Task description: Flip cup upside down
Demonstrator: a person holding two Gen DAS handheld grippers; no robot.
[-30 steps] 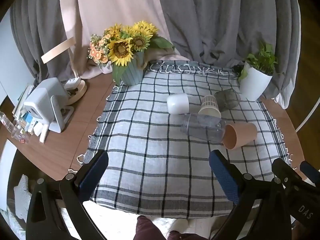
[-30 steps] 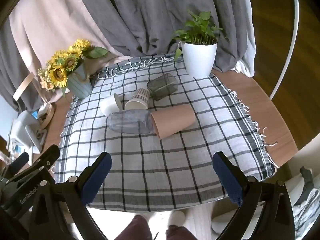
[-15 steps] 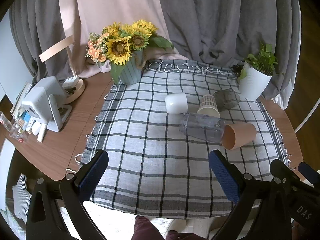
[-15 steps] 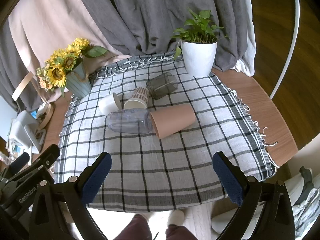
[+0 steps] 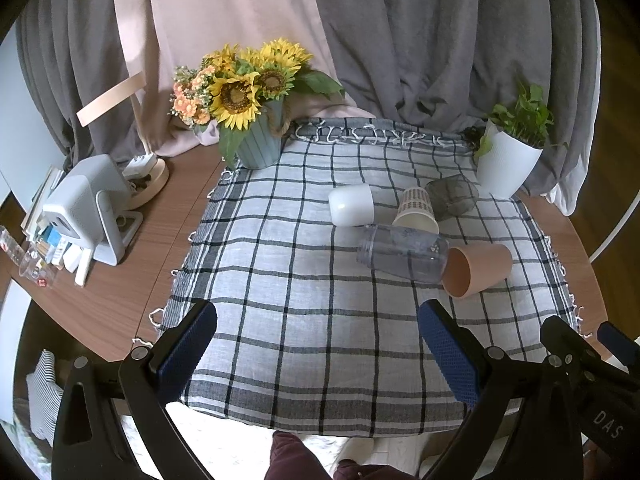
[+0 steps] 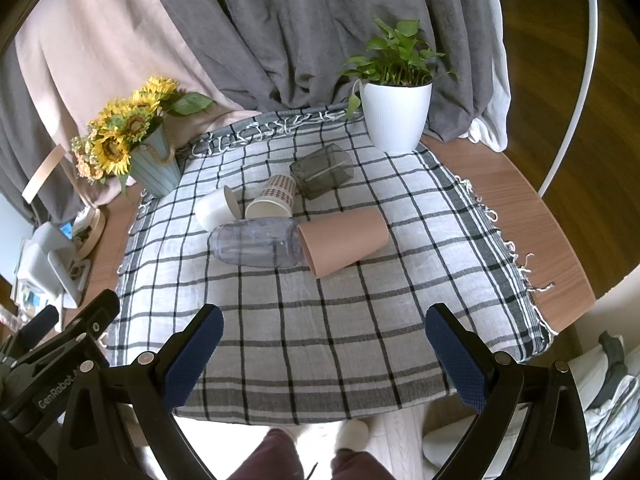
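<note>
Several cups lie on their sides on a checked cloth: a white cup, a patterned paper cup, a dark glass cup, a clear plastic cup and a tan cup. My left gripper is open and empty over the cloth's near edge. My right gripper is open and empty, also at the near edge, well short of the cups.
A sunflower pot stands at the cloth's back left, a white plant pot at the back right. A white device and clutter sit on the wooden table at the left. Curtains hang behind.
Both grippers have drifted slightly; the view has shifted a little. The cups have not moved and both grippers stay open.
</note>
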